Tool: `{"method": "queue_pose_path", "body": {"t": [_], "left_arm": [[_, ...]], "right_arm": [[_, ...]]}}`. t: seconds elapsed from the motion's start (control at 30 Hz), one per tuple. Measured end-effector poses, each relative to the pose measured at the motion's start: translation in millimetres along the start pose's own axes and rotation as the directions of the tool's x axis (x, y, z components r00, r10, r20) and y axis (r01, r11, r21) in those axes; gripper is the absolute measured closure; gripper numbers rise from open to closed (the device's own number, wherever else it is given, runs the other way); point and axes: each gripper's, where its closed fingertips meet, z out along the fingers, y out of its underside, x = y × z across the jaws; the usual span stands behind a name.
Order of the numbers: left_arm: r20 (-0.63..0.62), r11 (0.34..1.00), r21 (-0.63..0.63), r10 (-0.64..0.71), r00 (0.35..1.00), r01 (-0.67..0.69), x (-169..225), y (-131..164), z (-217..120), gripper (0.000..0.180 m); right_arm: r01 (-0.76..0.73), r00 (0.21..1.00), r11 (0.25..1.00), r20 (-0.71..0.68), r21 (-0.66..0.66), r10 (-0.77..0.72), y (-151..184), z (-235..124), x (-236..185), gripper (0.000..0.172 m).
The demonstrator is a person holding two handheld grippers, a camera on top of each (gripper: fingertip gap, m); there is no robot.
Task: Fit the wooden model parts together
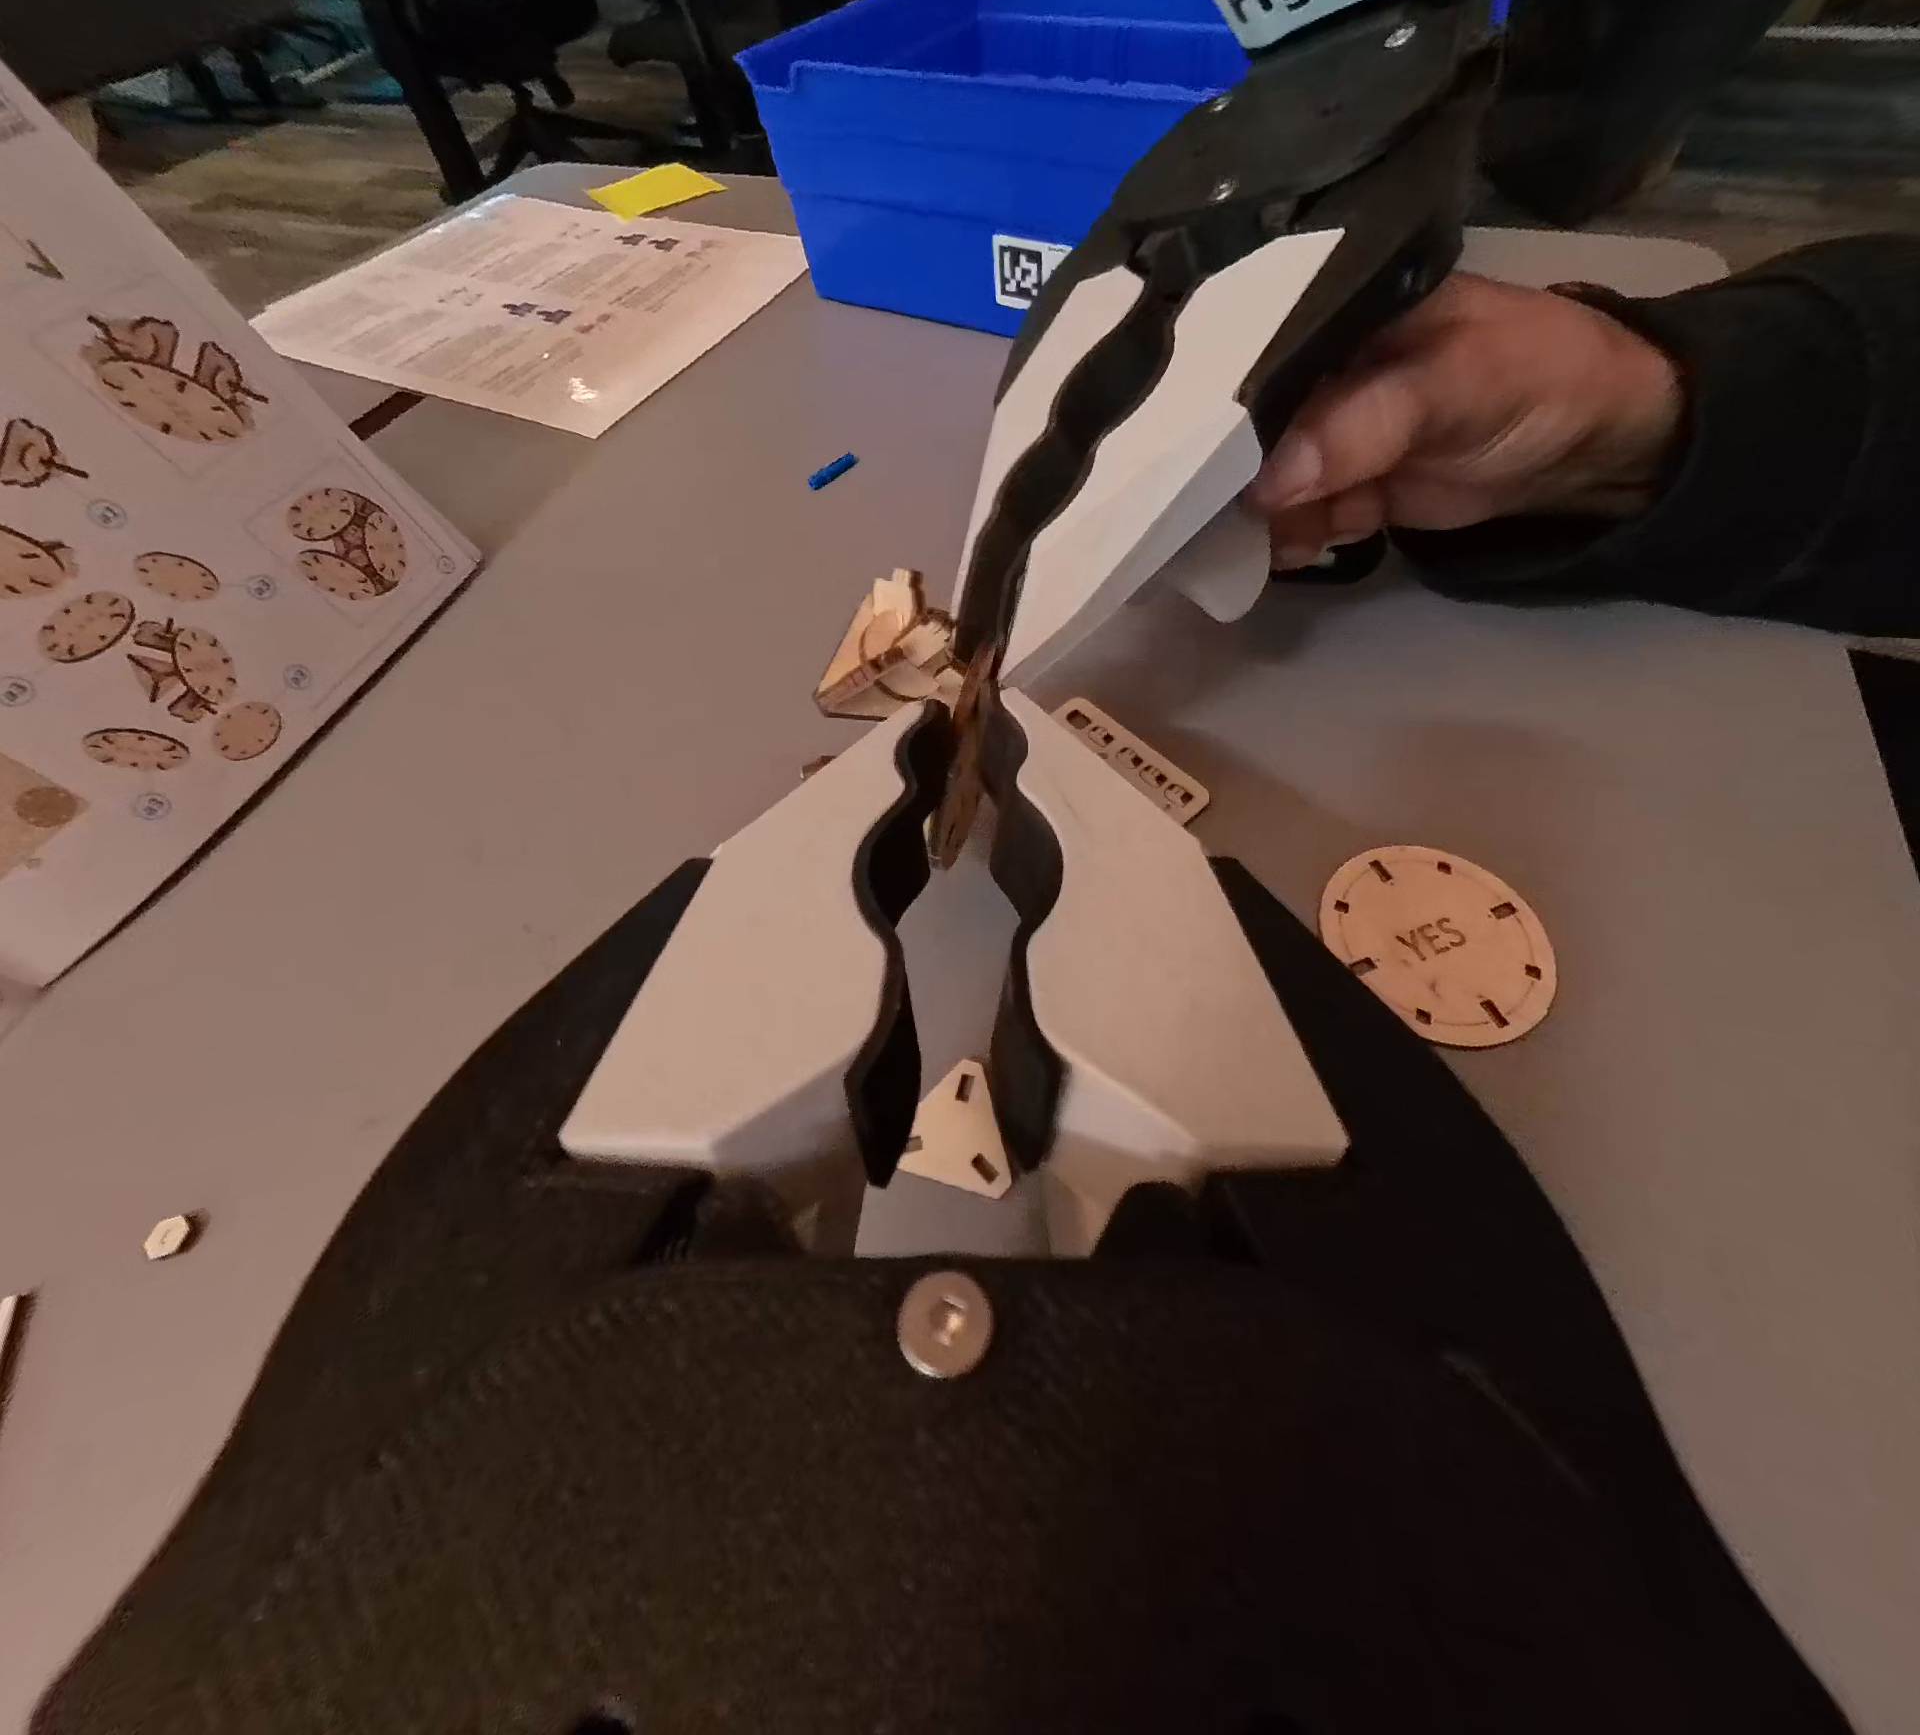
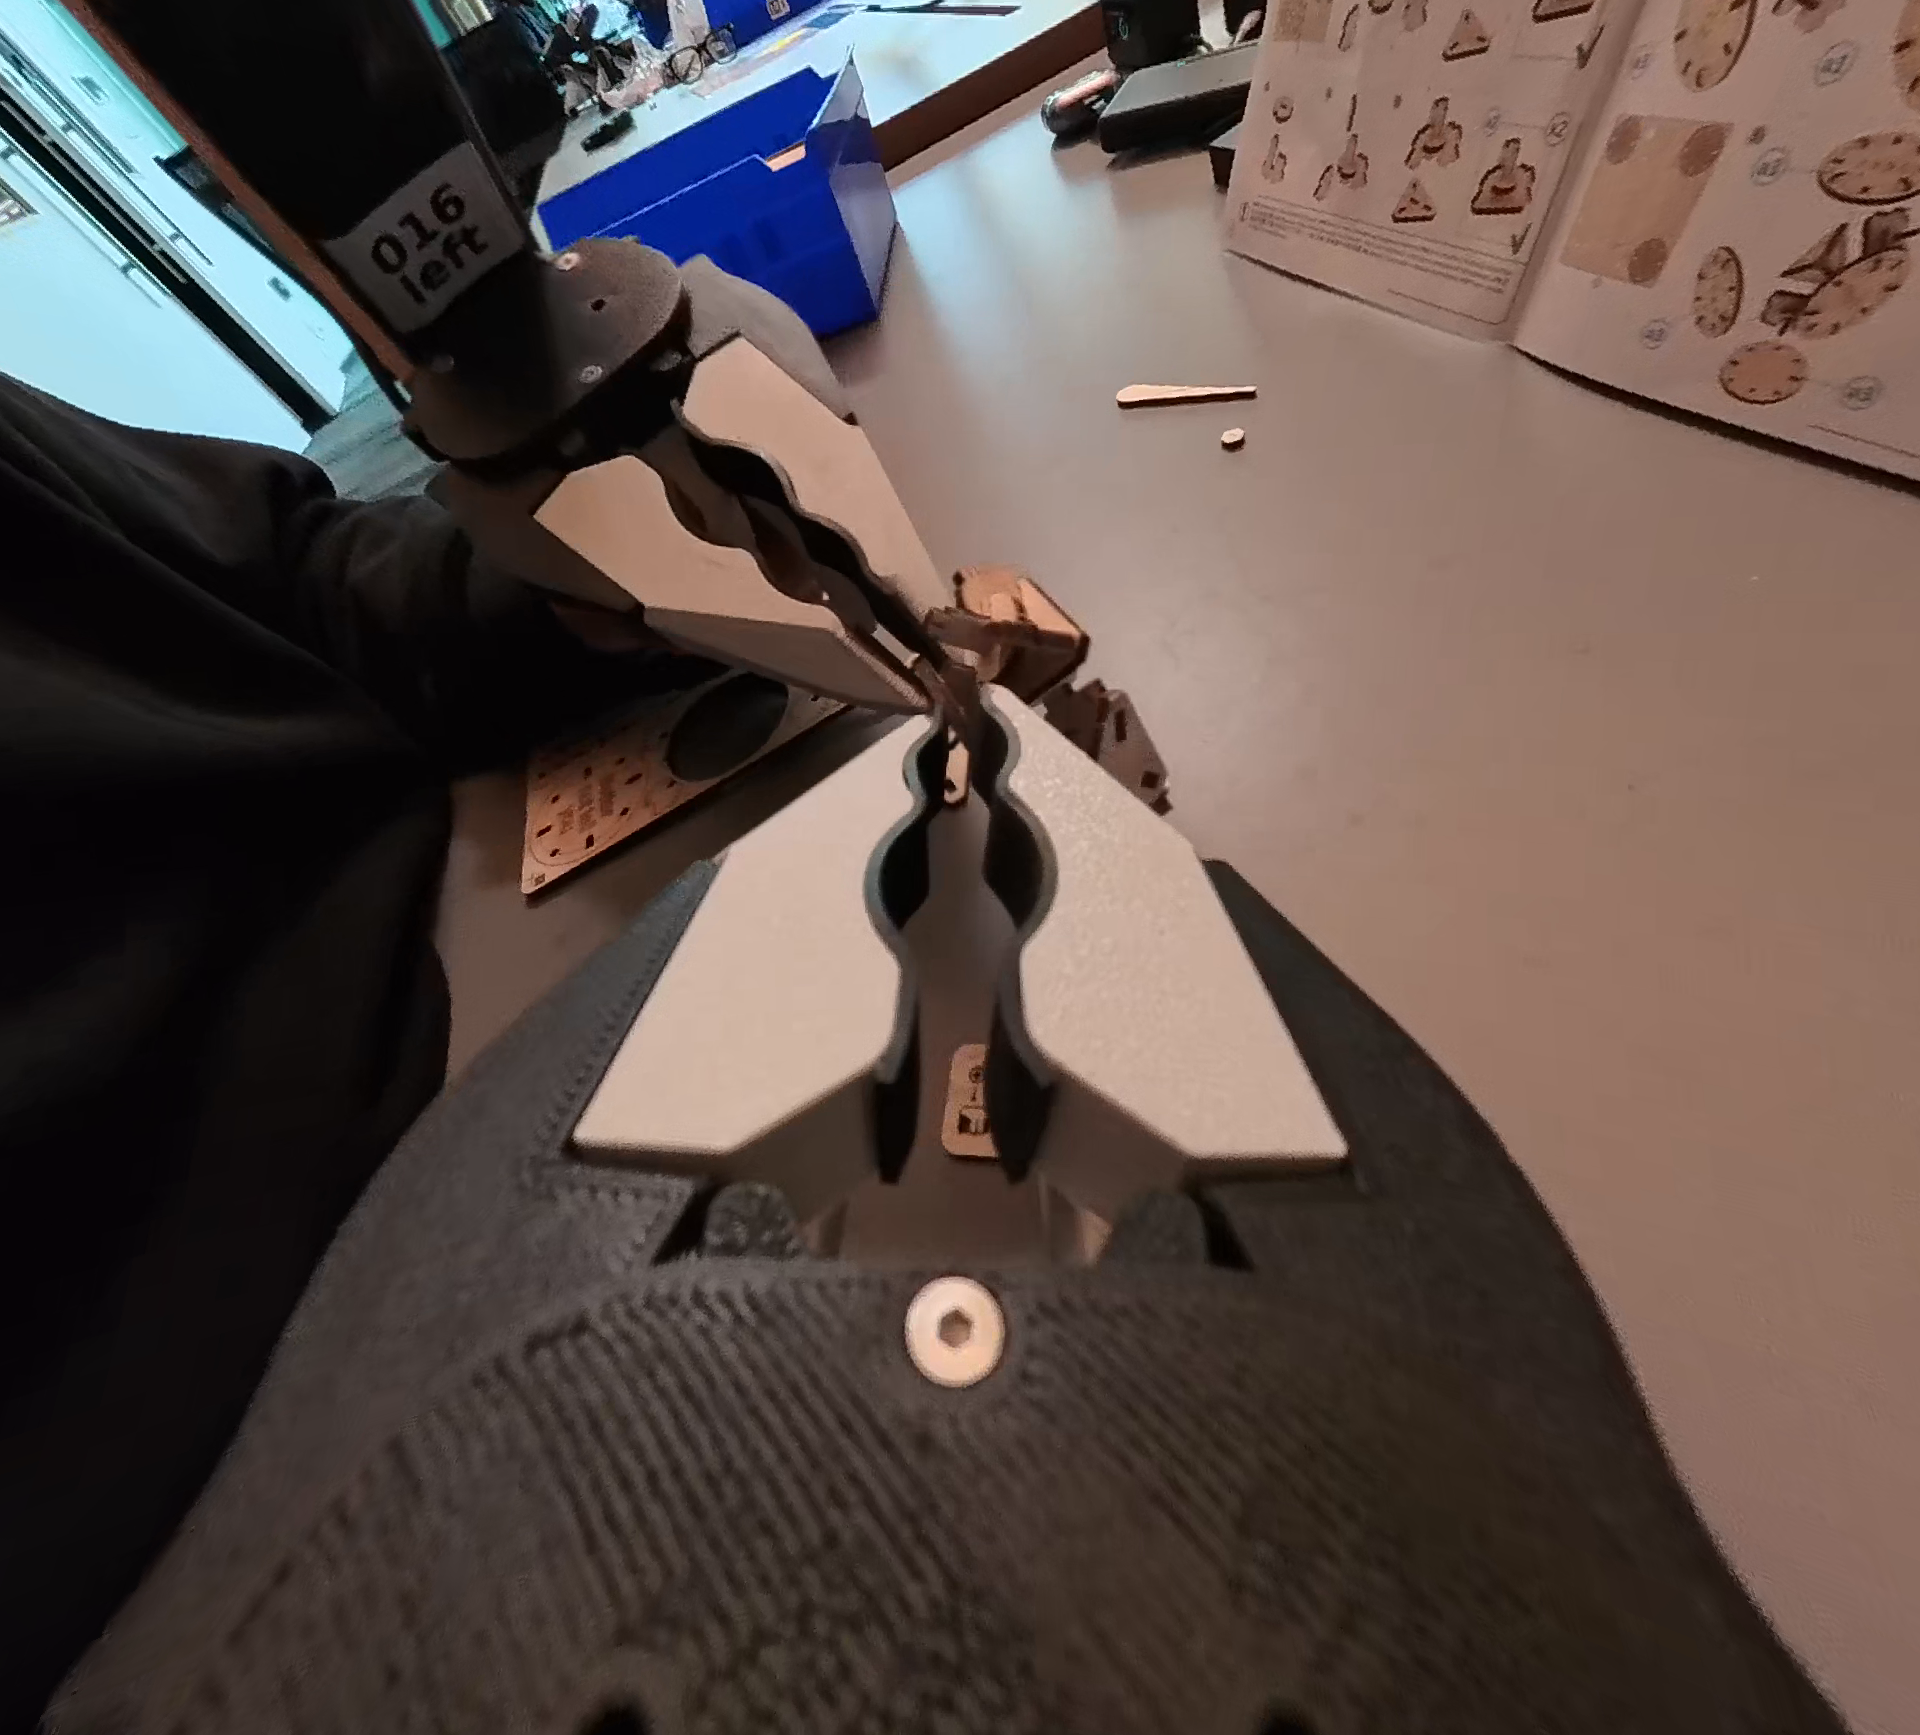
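Together, grippers (image 1: 961,729) (both closed) on wooden piece (image 1: 966,781)

Thin dark-brown wooden piece (image 1: 961,776) stands on edge above the grey table (image 1: 623,646), pinched at its near part by the left gripper (image 1: 961,750) and at its far tip by the right gripper (image 2: 951,740), both clamped tight. Just behind sits a pale wooden sub-assembly (image 1: 883,651); a round slotted wooden disc (image 1: 1437,945) lies flat to the right.
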Motion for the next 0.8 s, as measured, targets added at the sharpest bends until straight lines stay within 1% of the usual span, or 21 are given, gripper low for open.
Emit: {"method": "queue_pose_path", "body": {"t": [0.07,0.13,0.23,0.37,0.6,0.7,0.8], "left_arm": [[-0.002,1.0,-0.008,-0.004,1.0,0.004,-1,1,1,0.179],[-0.026,0.999,-0.012,-0.037,0.999,0.037,-1,3,1,0.178],[-0.059,0.997,0.018,-0.076,0.995,0.077,-4,1,0,0.178],[-0.113,0.984,0.061,-0.158,0.981,0.166,-4,-3,-1,0.173],[-0.131,0.988,0.021,-0.15,0.98,0.154,-3,6,-1,0.171],[-0.167,0.984,0.007,-0.177,0.97,0.18,-1,7,-2,0.176],[-0.234,0.962,0.005,-0.266,0.935,0.274,2,4,-3,0.18]], "right_arm": [[0.004,1.0,1.0,-0.005,-0.003,-0.004,1,0,1,0.171],[0.018,1.0,1.0,-0.011,-0.013,-0.018,3,1,2,0.17],[0.014,1.0,1.0,-0.014,0.007,-0.013,0,2,3,0.171],[0.009,1.0,1.0,0.014,0.025,-0.009,-3,2,0,0.172],[-0.06,0.996,0.998,0.072,0.031,0.058,0,4,2,0.172],[-0.056,0.996,0.998,0.077,0.035,0.053,1,4,3,0.171],[-0.052,0.996,0.998,0.075,0.045,0.048,0,3,5,0.167]]}}
